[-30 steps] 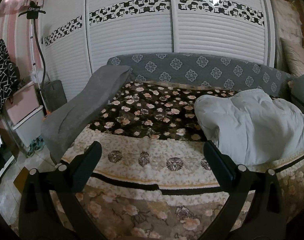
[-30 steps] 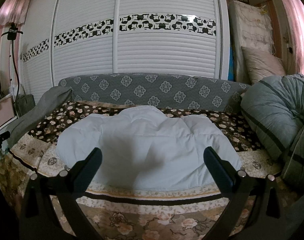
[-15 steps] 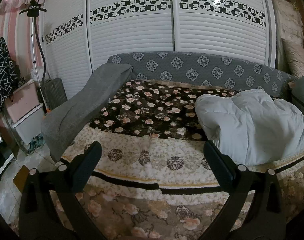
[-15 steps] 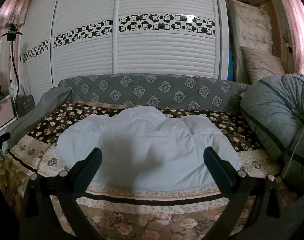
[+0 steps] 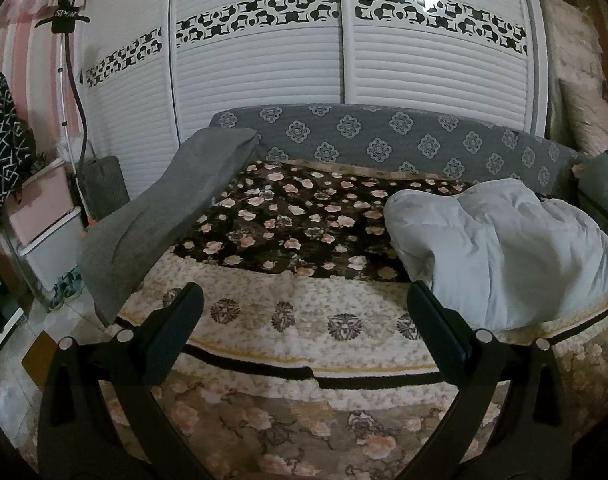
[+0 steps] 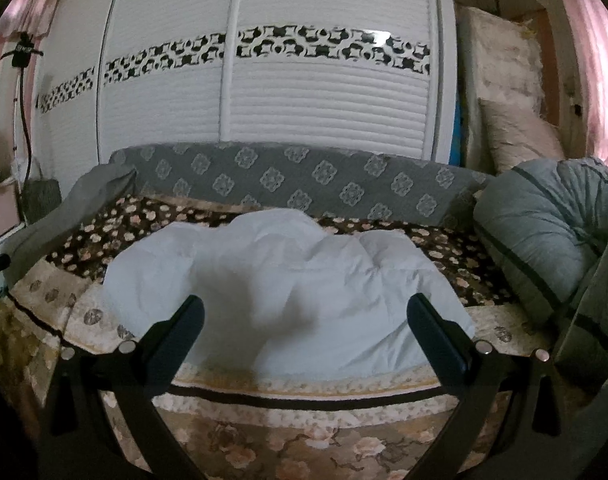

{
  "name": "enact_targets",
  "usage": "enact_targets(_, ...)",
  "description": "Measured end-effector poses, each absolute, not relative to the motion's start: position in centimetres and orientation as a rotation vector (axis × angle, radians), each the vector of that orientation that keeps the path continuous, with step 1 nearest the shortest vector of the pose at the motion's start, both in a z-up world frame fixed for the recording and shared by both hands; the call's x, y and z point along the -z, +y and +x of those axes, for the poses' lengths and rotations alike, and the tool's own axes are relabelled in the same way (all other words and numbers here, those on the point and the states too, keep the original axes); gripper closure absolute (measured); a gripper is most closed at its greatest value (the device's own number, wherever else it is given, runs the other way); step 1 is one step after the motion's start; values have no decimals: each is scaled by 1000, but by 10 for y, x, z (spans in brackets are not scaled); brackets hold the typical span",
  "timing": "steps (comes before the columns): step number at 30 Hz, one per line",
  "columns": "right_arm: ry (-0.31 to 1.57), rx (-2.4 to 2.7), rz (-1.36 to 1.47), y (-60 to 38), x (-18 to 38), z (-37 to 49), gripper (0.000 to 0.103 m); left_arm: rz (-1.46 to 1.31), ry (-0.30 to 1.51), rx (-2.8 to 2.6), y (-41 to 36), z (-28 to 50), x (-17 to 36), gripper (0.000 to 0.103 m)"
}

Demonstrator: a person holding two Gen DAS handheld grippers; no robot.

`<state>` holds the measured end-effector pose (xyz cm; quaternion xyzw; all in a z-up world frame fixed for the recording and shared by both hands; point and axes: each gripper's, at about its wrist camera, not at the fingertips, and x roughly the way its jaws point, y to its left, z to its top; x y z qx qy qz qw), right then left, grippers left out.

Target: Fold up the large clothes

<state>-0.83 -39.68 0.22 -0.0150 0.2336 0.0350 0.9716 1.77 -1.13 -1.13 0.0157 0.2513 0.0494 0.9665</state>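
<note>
Both grippers hover over the bed, jaws spread wide and holding nothing.

The pale puffy garment (image 6: 288,292) lies crumpled on the floral blanket (image 5: 296,216), dead ahead at 12 o'clock of the right gripper (image 6: 304,328) and off at 2 o'clock of the left gripper (image 5: 304,320); a grey blanket (image 5: 164,216) drapes the bed's edge at 10 o'clock in the left view.

The right gripper (image 6: 304,328) has edged closer to the white padded garment (image 6: 300,280), which now looks blurred.
</note>
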Motion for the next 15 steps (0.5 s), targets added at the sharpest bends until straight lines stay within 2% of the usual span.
enact_targets(15,475,-62,-14,-404,-3,-7,2,33,508,-102,-13,17,11,3)
